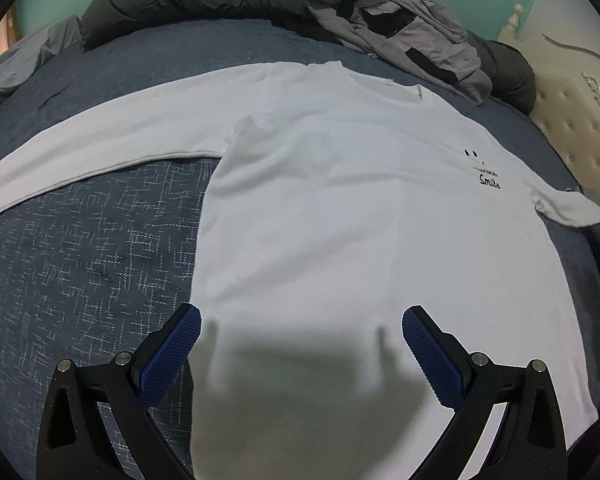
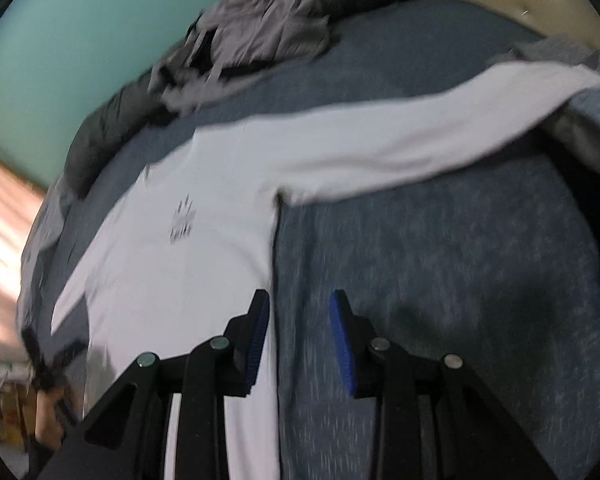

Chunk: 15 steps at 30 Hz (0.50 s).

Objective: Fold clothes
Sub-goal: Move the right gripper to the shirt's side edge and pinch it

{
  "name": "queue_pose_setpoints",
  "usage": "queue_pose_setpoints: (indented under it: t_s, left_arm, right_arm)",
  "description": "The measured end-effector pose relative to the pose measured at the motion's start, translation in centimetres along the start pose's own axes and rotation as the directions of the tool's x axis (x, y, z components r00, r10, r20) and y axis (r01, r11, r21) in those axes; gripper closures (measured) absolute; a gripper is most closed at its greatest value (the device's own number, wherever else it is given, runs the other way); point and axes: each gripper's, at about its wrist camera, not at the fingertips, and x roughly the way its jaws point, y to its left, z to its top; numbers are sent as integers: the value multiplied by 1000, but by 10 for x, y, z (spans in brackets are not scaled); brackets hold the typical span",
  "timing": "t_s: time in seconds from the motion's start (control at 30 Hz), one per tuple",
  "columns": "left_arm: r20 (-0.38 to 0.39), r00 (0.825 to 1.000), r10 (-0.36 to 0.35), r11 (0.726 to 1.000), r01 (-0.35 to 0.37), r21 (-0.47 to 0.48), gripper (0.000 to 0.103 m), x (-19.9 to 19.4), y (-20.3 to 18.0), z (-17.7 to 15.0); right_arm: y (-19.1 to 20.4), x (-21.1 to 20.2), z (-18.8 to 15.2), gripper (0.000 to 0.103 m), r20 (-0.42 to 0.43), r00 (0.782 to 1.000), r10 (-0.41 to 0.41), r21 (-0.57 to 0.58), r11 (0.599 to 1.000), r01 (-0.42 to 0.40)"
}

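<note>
A white long-sleeved shirt [image 1: 340, 208] lies flat, front up, on a blue bedspread [image 1: 80, 248], both sleeves spread out. It has a small black "Smile" print [image 1: 489, 181] on the chest. My left gripper [image 1: 301, 320] is wide open above the shirt's lower body and holds nothing. In the right wrist view the shirt [image 2: 188, 264] is blurred, with one sleeve [image 2: 420, 140] stretching right. My right gripper [image 2: 300, 304] is partly open and empty, over the shirt's side edge near the hem.
A crumpled grey garment [image 1: 412, 36] and a dark padded jacket [image 1: 188, 0] lie at the bed's far edge against a teal wall. A cream tufted headboard [image 1: 572, 120] stands at the right. A bunched blue-grey blanket [image 2: 588, 112] lies by the sleeve's end.
</note>
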Motion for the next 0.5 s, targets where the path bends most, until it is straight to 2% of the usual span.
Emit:
queue_pose_setpoints:
  t_s: [0.13,0.23,0.33,0.5]
  left_arm:
    - [1,1000,-9,1000,9,2,0,0,-3,0]
    - [5,1000,-19,1000,19,9,0,-3,-6,0]
    - [16,999,-33,999,33,10,0,-9,-10,2]
    - [51,997,-52,999,51,16,0,-31,-19,7]
  right_arm:
    - [2,10,-38,72,-106,994,38,-11,999,-39]
    - [5,13,-68,72,-166,986,30,-27,999,-35]
    - [11,10,-91,72,-194,981,25,-46,998,-35]
    - [26,1,-115,72,-191,981,36,-57,997,-48]
